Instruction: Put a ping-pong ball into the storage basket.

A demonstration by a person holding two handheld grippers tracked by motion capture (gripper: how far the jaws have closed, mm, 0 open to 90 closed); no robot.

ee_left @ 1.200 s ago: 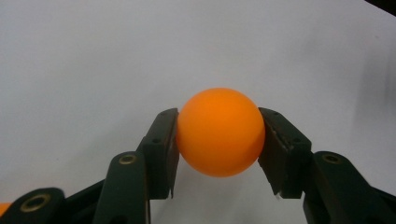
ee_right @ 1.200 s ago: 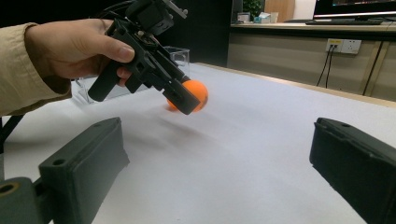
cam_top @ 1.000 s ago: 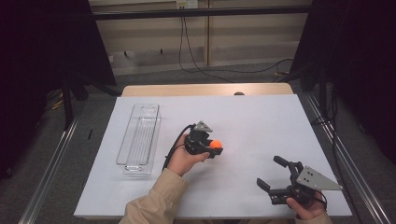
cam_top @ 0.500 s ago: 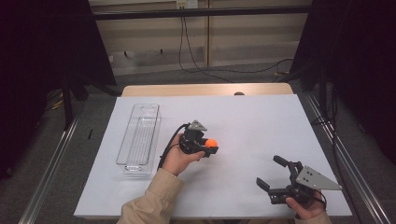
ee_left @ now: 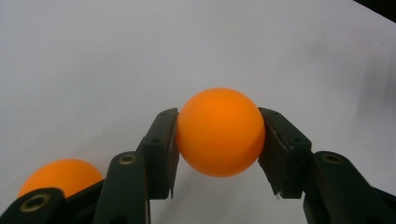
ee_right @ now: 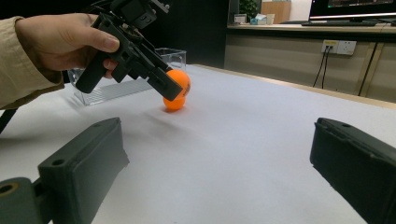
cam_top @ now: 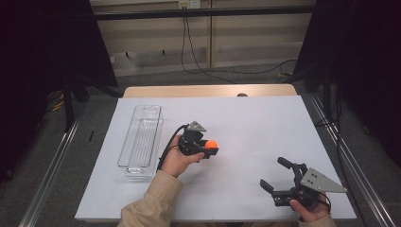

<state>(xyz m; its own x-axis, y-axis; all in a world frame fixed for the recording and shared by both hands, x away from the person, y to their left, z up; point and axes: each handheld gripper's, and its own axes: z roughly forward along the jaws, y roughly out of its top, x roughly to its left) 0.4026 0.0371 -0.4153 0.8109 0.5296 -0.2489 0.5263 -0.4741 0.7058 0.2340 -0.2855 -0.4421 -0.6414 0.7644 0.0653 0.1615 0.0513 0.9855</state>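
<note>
My left gripper is shut on an orange ball near the middle of the white table. In the left gripper view the ball sits squeezed between both jaw pads, held a little above the table. A second orange ball lies on the table just below it; in the right gripper view that ball rests under the held ball. My right gripper stands open near the front right of the table, with nothing between its fingers.
A long clear plastic tray lies on the left part of the table, just left of the person's left hand. In the right gripper view the tray stands behind that hand. The table's front edge is close to the right gripper.
My left gripper has shifted slightly to the left with the orange ball held in it. The right gripper has stayed in place, open.
</note>
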